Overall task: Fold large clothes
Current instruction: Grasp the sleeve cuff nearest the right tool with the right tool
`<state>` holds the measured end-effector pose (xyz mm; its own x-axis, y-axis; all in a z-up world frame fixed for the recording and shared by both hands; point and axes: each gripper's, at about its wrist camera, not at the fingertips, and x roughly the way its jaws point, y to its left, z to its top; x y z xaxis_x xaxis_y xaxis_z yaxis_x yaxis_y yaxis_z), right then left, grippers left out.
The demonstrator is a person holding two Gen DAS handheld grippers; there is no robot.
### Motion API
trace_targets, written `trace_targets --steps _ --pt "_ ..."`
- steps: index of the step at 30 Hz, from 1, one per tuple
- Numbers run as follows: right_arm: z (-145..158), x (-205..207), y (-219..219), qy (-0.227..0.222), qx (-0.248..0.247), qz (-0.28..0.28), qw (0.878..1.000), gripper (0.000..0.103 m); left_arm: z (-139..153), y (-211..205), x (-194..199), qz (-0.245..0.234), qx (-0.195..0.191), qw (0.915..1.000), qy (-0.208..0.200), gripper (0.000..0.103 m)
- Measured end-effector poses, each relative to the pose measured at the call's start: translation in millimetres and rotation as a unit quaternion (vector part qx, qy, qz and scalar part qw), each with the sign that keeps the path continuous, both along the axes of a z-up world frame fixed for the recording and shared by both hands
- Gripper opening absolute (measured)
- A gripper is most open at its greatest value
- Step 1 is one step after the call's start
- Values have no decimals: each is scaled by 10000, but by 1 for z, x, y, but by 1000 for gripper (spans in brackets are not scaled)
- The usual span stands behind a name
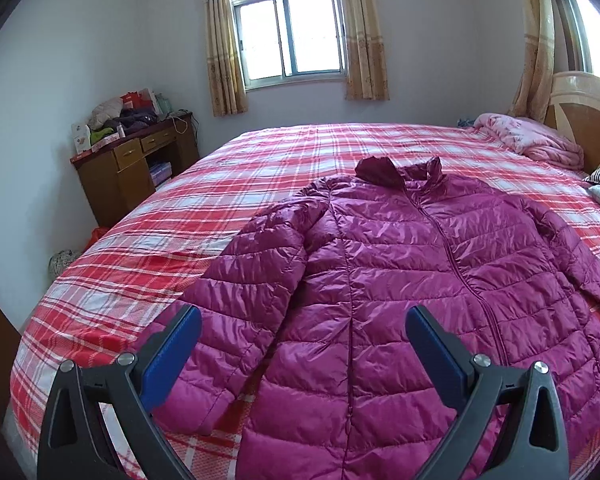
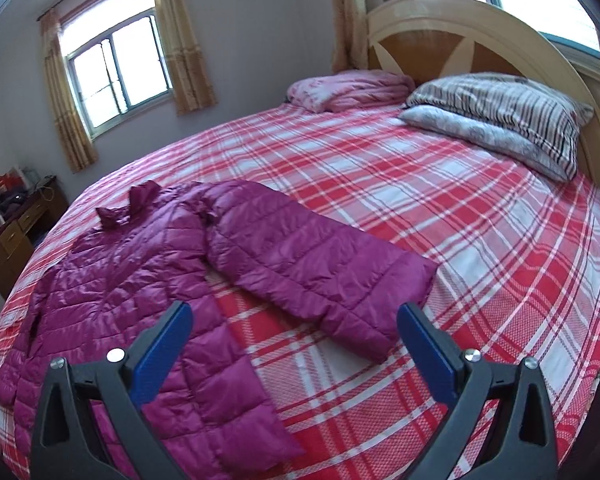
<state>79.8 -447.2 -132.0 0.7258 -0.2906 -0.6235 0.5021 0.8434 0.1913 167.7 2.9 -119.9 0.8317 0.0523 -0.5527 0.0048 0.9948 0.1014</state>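
A magenta quilted puffer jacket (image 1: 400,264) lies flat, front up and zipped, on the red plaid bed (image 1: 148,240), collar toward the window. My left gripper (image 1: 302,330) is open and empty, held above the jacket's lower left part beside its left sleeve (image 1: 236,300). In the right wrist view the jacket (image 2: 140,280) lies at the left with its right sleeve (image 2: 320,268) stretched out over the bed (image 2: 480,260). My right gripper (image 2: 294,328) is open and empty, above the sleeve's cuff end.
A pink folded quilt (image 2: 352,88) and striped pillows (image 2: 500,116) lie by the wooden headboard (image 2: 460,36). A cluttered wooden desk (image 1: 136,160) stands left of the bed under the curtained window (image 1: 292,32). The bed's near edge is below the grippers.
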Motion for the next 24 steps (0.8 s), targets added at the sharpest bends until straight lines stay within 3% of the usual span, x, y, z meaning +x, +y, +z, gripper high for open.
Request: trace_targets --steps 2,6,10,12,13,17,18,21,24 --pt "-12 8 -21 167 96 -192 9996 103 -11 -3 15 -32 13 9999 123 102" --pt "-34 20 -53 487 346 -423 9973 93 -26 -7 42 -5 88 9995 290 102" --pt "-52 29 -66 728 510 -514 9947 87 -37 -7 62 -11 152 9989 447 102" --pt "-58 32 -67 798 537 -468 9943 74 -42 -9 69 -42 169 9985 520 102" --pt "-57 32 -65 769 483 -475 9947 74 -45 -9 71 -58 185 9983 557 102" --pt "-53 31 -67 653 444 -314 9964 33 -52 -11 79 -50 268 9972 697 102" --pt "-52 33 -69 658 434 -305 9964 28 -53 -11 80 -43 270 9971 709 102" --pt "-44 38 -73 700 258 -315 9967 19 -53 -9 81 -53 264 9972 696 102" --pt "-32 48 -79 709 47 -377 9968 17 -53 -7 83 -66 284 9972 688 102"
